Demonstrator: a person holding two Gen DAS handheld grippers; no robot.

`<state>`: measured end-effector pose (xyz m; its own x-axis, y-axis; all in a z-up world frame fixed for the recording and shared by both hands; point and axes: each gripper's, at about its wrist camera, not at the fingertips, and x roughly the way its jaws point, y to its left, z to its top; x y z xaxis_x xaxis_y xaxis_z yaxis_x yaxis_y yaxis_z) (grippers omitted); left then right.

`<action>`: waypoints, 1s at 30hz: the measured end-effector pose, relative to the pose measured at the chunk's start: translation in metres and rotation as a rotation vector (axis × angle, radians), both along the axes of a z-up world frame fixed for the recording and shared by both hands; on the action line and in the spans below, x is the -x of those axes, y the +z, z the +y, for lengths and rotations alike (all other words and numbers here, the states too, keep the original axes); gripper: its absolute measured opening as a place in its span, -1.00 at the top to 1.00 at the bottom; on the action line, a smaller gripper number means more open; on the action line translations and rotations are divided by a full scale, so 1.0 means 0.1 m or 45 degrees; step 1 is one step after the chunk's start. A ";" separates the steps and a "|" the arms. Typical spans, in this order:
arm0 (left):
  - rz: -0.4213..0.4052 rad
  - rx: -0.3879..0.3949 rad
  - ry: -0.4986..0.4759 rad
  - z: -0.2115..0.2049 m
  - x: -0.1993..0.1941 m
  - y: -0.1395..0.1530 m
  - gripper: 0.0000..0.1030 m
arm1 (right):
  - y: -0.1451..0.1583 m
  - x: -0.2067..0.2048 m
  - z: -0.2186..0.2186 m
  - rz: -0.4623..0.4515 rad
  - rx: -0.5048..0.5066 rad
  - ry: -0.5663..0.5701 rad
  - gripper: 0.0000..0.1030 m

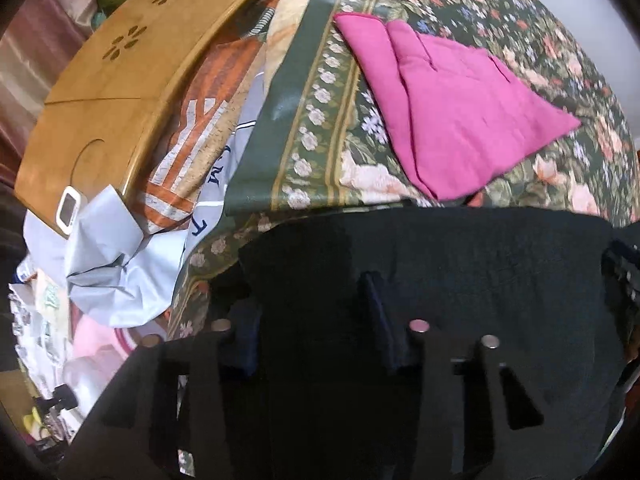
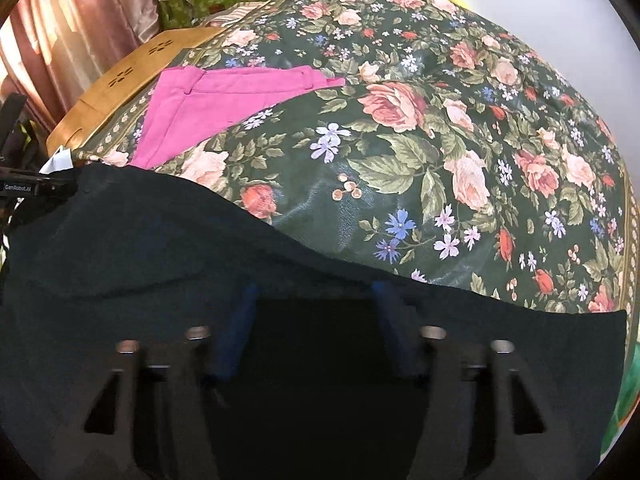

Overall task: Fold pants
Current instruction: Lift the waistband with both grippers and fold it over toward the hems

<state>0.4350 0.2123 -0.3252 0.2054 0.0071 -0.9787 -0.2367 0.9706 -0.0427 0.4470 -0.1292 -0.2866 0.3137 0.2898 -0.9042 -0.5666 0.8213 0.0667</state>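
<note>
Dark, near-black cloth is filling the lower half of both wrist views: these are the dark pants, lying on the floral bedspread at its near side. The left gripper is sitting over the fabric with its fingers spread apart, and the right gripper is doing the same further along the garment, so each is covering one end of the same edge, probably so the cloth can be lifted evenly for a fold. Whether any fabric is lying between the fingers is hard to judge, since dark pads are merging with dark cloth; neither looks closed on it. Folded pink pants are resting apart, nearer the wooden lap tray, likely set aside as finished and out of the working space.
</note>
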 end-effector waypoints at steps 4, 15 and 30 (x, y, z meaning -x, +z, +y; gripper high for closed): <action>-0.006 -0.100 -0.048 -0.15 0.10 0.10 0.63 | -0.02 0.08 -0.05 0.002 -0.003 -0.067 0.86; -0.308 -0.255 -0.126 -0.40 0.14 1.04 0.76 | 0.50 0.25 -0.30 -0.086 -0.056 -0.104 0.98; -0.512 -0.260 -0.218 -0.61 0.57 1.49 0.74 | 1.10 1.10 -0.62 -0.203 -0.136 -0.065 0.98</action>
<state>0.3777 0.1516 -0.1765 0.5825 0.1235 -0.8034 -0.0762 0.9923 0.0974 0.3375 -0.1911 -0.1766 0.4674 0.3614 -0.8068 -0.5348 0.8423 0.0675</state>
